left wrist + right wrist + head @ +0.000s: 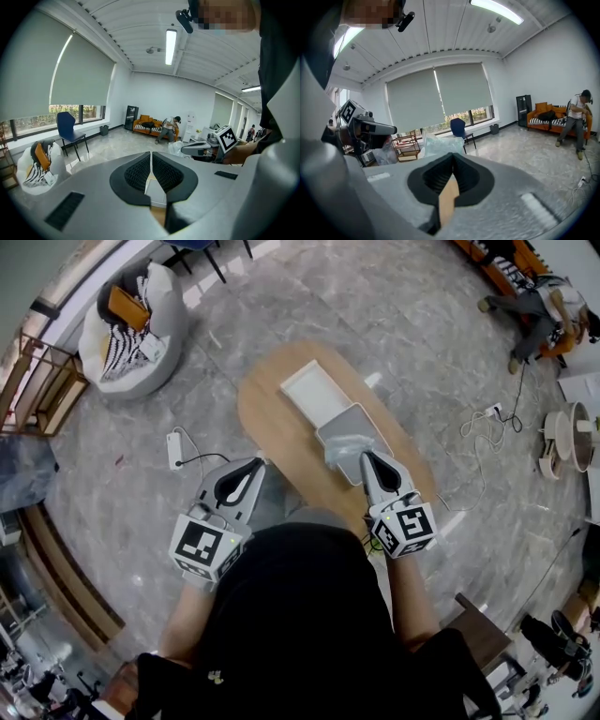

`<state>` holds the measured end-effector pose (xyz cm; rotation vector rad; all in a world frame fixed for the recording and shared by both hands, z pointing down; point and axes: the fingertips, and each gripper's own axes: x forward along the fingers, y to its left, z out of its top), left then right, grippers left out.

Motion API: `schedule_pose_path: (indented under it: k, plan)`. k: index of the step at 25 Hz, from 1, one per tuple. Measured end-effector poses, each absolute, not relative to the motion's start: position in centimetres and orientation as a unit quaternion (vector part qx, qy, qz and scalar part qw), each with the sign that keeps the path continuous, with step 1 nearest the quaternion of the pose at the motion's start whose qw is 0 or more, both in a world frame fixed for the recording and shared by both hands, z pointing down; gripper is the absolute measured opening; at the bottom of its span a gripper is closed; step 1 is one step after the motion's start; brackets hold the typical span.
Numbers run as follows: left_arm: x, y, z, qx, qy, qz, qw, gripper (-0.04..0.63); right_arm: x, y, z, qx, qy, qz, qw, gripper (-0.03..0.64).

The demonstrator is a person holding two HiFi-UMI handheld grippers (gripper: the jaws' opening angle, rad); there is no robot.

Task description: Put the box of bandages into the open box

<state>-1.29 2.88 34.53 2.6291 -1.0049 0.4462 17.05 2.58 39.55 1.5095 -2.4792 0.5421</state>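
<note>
On the oval wooden table (272, 427), a shallow white open box (314, 390) lies toward the far end. A pale grey flat box (349, 432) sits against its near corner. I cannot tell whether the grey box is the bandage box. My right gripper (366, 458) is shut and empty, and its tip is over the near edge of the grey box. My left gripper (257, 465) hangs at the table's left near edge. Its pads (140, 171) meet with nothing between them. A white box (157, 197) shows just below them. The right gripper view shows closed pads (464, 176) over bare tabletop.
On the stone floor at the far left sits a white beanbag (131, 329) with striped cloth. A power strip (175, 448) and its cable lie left of the table, with more cables (487, 427) to the right. A person (534, 306) sits at the far right, and wooden shelving (42, 381) stands at the left.
</note>
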Motion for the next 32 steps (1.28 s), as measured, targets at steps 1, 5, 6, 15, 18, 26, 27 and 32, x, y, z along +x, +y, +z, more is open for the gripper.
schedule_pose_path:
  k: [1, 5, 6, 15, 18, 26, 27, 32]
  plan:
    - [-1.4, 2.2, 34.7, 0.914, -0.345, 0.157, 0.146, 0.025, 17.0, 1.9, 39.9, 0.512, -0.833, 0.184, 0.097, -0.002]
    - [-2.0, -0.3, 35.3, 0.917, -0.332, 0.162, 0.15, 0.025, 17.0, -0.6, 41.5, 0.523, -0.822, 0.195, 0.112, -0.002]
    - [-2.1, -0.9, 35.5, 0.918, -0.329, 0.164, 0.152, 0.025, 17.0, -1.2, 42.0, 0.526, -0.819, 0.199, 0.115, -0.002]
    - [-2.0, -5.5, 37.9, 0.924, -0.295, 0.181, 0.164, 0.025, 17.2, -5.7, 47.9, 0.546, -0.79, 0.243, 0.139, -0.002]
    - [-2.1, -6.7, 38.6, 0.924, -0.287, 0.187, 0.168, 0.025, 16.9, -6.8, 50.0, 0.547, -0.783, 0.255, 0.15, -0.002]
    - [-3.6, -9.4, 40.5, 0.919, -0.28, 0.209, 0.183, 0.025, 15.5, -10.3, 55.3, 0.554, -0.763, 0.287, 0.171, -0.002]
    - [-3.9, -9.8, 40.7, 0.917, -0.282, 0.213, 0.184, 0.025, 15.5, -10.6, 56.0, 0.556, -0.759, 0.292, 0.173, -0.002]
    - [-5.2, -11.1, 42.1, 0.916, -0.278, 0.217, 0.191, 0.025, 15.6, -12.3, 59.7, 0.564, -0.74, 0.318, 0.182, -0.002]
